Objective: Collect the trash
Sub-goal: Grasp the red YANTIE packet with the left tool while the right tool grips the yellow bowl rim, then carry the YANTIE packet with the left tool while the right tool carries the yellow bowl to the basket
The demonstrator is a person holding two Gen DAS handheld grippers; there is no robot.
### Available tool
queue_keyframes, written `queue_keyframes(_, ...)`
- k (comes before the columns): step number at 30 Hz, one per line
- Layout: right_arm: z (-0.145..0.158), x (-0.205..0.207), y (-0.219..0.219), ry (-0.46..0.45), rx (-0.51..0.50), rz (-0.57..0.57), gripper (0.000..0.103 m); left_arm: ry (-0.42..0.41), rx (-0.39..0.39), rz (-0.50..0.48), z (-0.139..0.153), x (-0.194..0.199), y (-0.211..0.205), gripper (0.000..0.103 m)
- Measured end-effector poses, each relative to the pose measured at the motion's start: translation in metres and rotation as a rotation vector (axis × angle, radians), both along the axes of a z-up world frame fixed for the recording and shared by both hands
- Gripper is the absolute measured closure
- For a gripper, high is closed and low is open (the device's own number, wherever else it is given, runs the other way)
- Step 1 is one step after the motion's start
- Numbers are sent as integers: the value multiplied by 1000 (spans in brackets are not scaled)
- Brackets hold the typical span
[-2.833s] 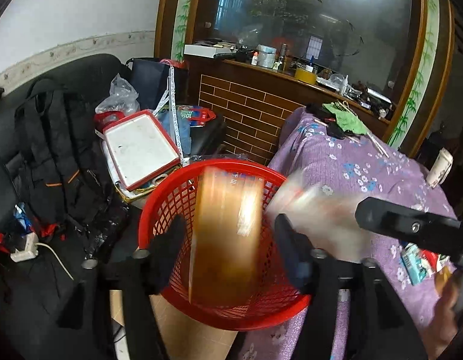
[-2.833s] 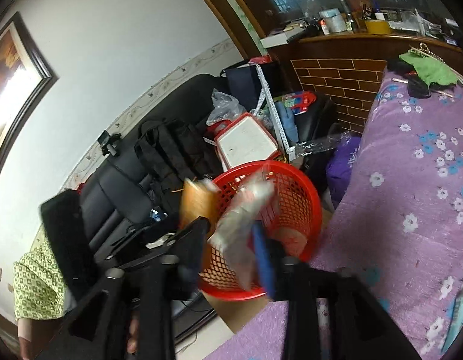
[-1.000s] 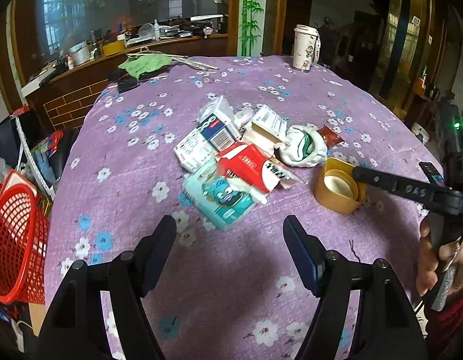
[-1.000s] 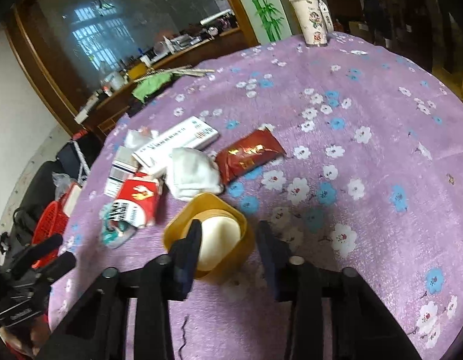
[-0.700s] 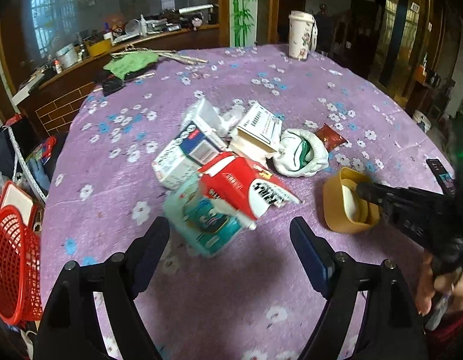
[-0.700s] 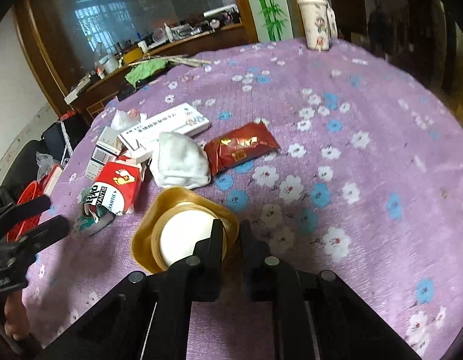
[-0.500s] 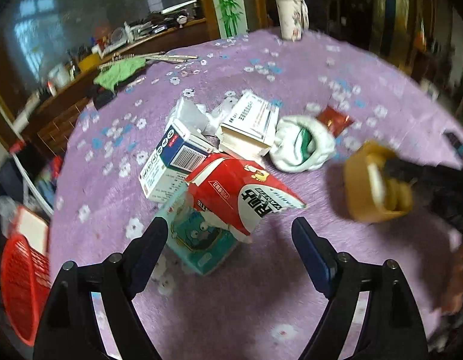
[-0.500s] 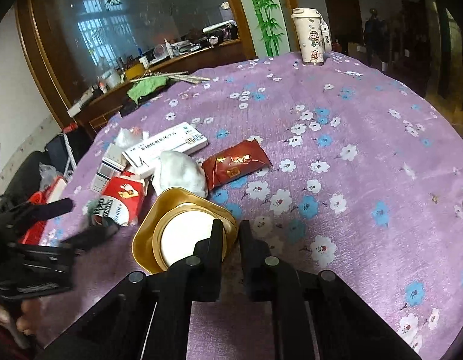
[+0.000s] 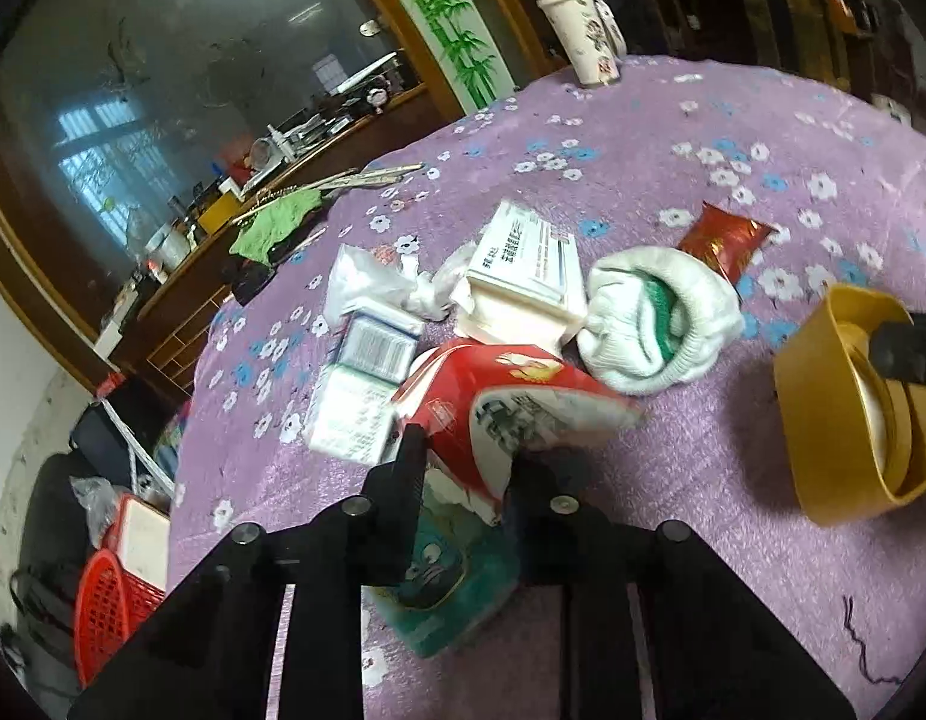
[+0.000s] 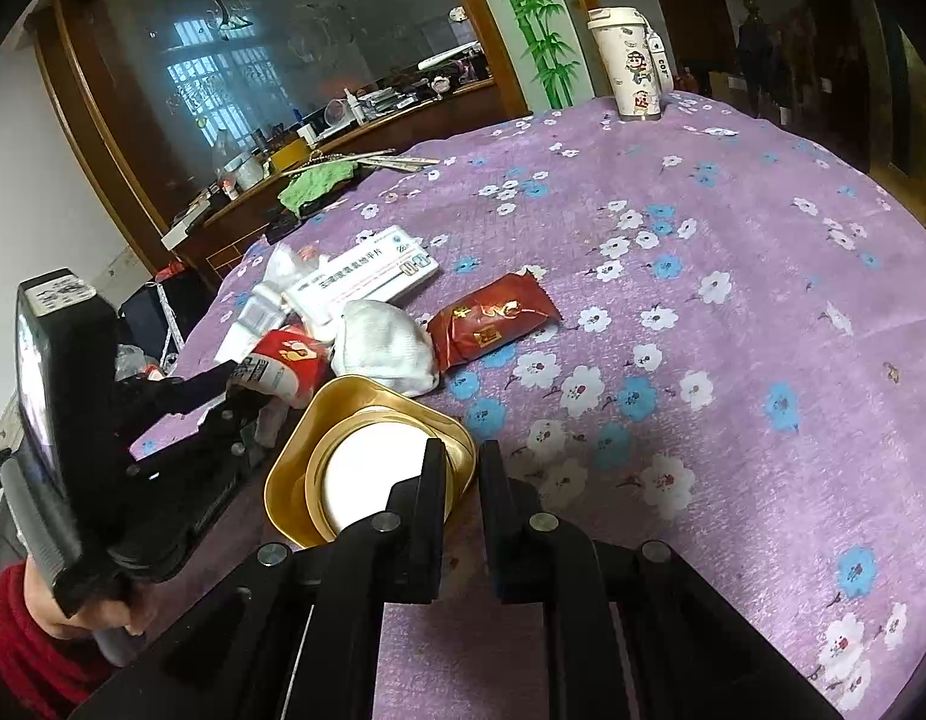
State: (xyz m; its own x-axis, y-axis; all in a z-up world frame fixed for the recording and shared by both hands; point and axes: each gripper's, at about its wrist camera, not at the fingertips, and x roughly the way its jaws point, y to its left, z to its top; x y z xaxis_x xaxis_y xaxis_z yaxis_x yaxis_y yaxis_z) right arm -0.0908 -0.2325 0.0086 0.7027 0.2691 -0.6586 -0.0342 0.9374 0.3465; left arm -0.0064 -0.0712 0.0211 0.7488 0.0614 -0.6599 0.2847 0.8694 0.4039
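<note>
On the purple flowered tablecloth (image 9: pixel 733 138) lies a pile of trash. A red and white packet (image 9: pixel 505 396) sits between the fingers of my left gripper (image 9: pixel 466 465); the jaws are closing and pinch its lower end. Under it lies a teal packet (image 9: pixel 444 576). My right gripper (image 10: pixel 463 480) is shut on the near rim of a gold dish (image 10: pixel 294 480) with a white round inside. The dish (image 9: pixel 823 420) looks tipped up in the left wrist view. A white and green sock (image 9: pixel 661 324), a red wrapper (image 10: pixel 493 318) and a white box (image 10: pixel 366 276) lie beyond.
A blue and white box (image 9: pixel 372 354) and crumpled plastic (image 9: pixel 366 282) lie at the pile's left. A tall printed cup (image 10: pixel 634 66) stands at the table's far edge. A red basket (image 9: pixel 111 606) sits on the floor off the table's left side. A green cloth (image 10: pixel 318 180) lies at the back.
My left gripper moved in on the pile, rolled, and its wide jaws narrowed onto the red packet. My right gripper's jaws went from open around the gold dish's rim to shut on it.
</note>
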Motion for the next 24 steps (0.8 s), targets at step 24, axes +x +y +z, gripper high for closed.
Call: queue_keyframes(24,24,-10,54,-91,-44,101,91,132,-353,182,21,-24,112,98)
